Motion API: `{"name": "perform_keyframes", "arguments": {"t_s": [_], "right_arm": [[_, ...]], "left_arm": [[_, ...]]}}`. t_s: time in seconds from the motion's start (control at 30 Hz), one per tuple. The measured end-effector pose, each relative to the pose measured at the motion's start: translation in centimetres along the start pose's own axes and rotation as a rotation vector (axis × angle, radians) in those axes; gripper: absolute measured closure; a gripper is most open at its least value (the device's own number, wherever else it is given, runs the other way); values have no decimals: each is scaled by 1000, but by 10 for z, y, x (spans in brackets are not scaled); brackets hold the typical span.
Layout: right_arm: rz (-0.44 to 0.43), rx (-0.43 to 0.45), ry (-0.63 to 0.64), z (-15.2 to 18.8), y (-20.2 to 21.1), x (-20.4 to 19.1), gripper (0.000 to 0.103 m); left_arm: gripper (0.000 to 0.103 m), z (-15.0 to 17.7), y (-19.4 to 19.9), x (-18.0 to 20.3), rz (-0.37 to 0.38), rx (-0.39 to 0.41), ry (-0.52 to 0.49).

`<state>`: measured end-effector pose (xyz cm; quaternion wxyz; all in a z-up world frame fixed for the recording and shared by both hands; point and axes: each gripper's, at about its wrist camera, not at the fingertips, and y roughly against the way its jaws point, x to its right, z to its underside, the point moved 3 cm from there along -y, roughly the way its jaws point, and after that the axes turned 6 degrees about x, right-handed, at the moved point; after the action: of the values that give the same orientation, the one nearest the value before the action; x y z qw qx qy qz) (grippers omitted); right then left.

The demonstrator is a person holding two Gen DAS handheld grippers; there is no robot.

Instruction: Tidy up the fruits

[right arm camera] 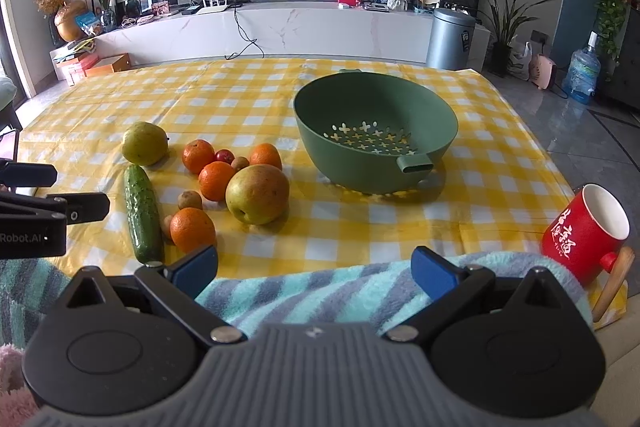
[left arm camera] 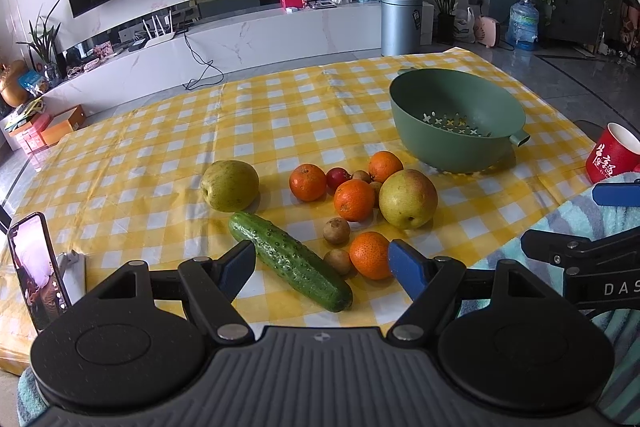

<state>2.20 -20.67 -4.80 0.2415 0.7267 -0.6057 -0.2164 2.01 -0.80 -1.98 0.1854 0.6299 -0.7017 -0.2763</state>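
A green colander (right arm camera: 376,131) sits upright and empty on the far right, cross-shaped holes in its bottom. Left of it lies a loose cluster: a large yellow-red apple (right arm camera: 257,193), four oranges (right arm camera: 216,180) around it, a small red fruit (right arm camera: 225,156) and a few small brown ones (right arm camera: 189,199). A green pear (right arm camera: 144,143) stands further left, with a bumpy cucumber (right arm camera: 143,215) lying lengthwise just nearer.
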Motion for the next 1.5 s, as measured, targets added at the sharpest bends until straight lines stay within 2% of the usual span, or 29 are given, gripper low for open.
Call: {"name": "perform_keyframes", "arguments": {"t_s": [1.5], "right_arm": [[7, -21, 7, 2, -3, -2, 4]], "left_arm": [[14, 7, -7, -6, 1, -21, 26]]}}
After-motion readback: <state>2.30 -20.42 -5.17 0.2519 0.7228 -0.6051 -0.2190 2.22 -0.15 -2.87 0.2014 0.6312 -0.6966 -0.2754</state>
